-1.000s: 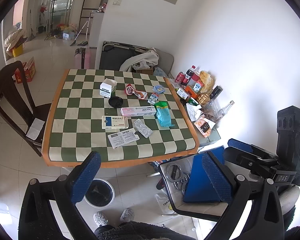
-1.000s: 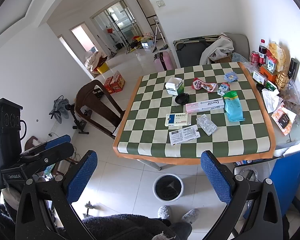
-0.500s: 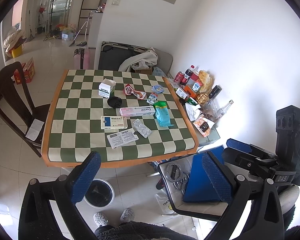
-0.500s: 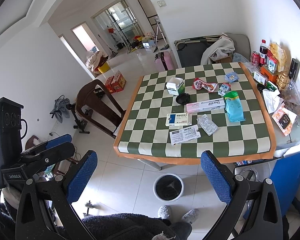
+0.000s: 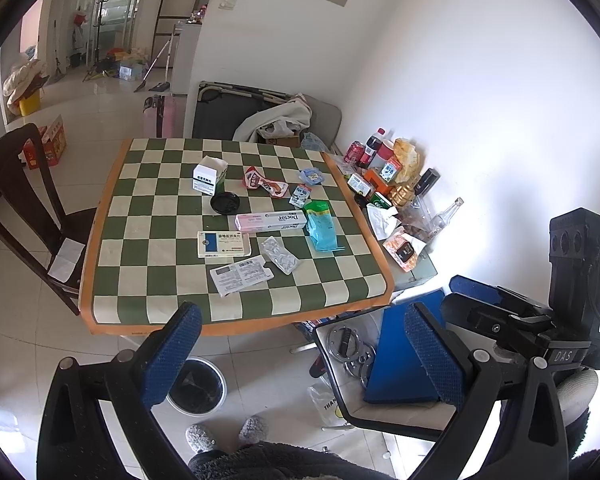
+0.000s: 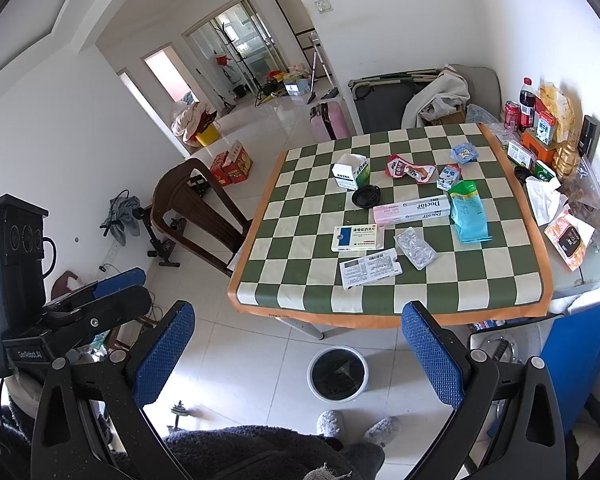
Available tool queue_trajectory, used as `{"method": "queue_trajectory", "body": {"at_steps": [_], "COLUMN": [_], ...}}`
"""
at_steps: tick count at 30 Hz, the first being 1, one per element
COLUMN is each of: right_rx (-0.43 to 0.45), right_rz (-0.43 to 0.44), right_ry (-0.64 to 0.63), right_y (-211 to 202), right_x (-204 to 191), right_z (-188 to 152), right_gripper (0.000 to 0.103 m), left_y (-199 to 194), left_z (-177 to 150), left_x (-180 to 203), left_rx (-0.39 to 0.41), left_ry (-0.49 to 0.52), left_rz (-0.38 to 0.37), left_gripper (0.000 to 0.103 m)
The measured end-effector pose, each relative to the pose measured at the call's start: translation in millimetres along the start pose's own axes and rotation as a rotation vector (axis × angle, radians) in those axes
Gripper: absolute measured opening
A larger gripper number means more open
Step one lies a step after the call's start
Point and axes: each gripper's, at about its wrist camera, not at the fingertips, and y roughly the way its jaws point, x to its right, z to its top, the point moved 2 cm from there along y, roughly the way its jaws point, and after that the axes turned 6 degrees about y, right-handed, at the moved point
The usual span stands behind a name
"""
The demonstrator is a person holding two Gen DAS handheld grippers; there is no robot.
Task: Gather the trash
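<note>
Trash lies on the green checkered table (image 5: 148, 240): a pink Doctor box (image 5: 271, 221), a blue-white medicine box (image 5: 223, 244), a blister pack (image 5: 280, 255), a leaflet (image 5: 239, 277), a teal bag (image 5: 321, 230), a black lid (image 5: 225, 202), a white box (image 5: 209, 175) and a red wrapper (image 5: 260, 182). A black-lined bin (image 5: 198, 386) stands on the floor before the table; it also shows in the right wrist view (image 6: 337, 373). My left gripper (image 5: 300, 348) and my right gripper (image 6: 296, 344) are both open and empty, held high, well short of the table.
A dark wooden chair (image 5: 24, 200) stands left of the table. A side table (image 5: 416, 272) at the right carries bottles, cans and packets. A chair with a blue pad (image 5: 396, 356) stands at the near right. My slippered feet (image 5: 224, 434) are below.
Both views have shifted only very slightly; the table sits a touch farther away. Nothing was taken hold of or let go.
</note>
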Motion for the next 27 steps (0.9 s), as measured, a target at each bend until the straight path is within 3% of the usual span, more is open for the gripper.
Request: {"method": "queue_trajectory", "body": {"at_steps": [10,13,16,20,27], "right_rx": [0.0,0.0,0.01,0.052,0.042], "right_rz": [0.001,0.004,-0.012,-0.114,-0.272], "right_ry": [0.0,0.003,0.012,0.078,0.273], "right_y": [-0.3,0.6,0.2,10.2,60.3], "right_x": [1.3,0.2,1.9,7.4,61.0], "right_z": [1.0,0.8,1.5,4.8,18.5], "right_gripper": [0.103,0.103,0.103,0.103,0.103], "left_y": [2.9,-2.2,9.5,51.7,163.3], "left_z": [0.1,7.8,15.4,25.3,48.8], "left_x": [4.6,23.9,26.6,12.6,-21.7], "left_rx": [0.001,-0.001,0.007,-0.013,-0.167], "left_ry": [0.002,0.007,0.054,0.122,0.25], "left_rz": [-0.002,-0.003,0.118,0.303,0.388], "left_gripper": [0.103,0.103,0.103,0.103,0.103]}}
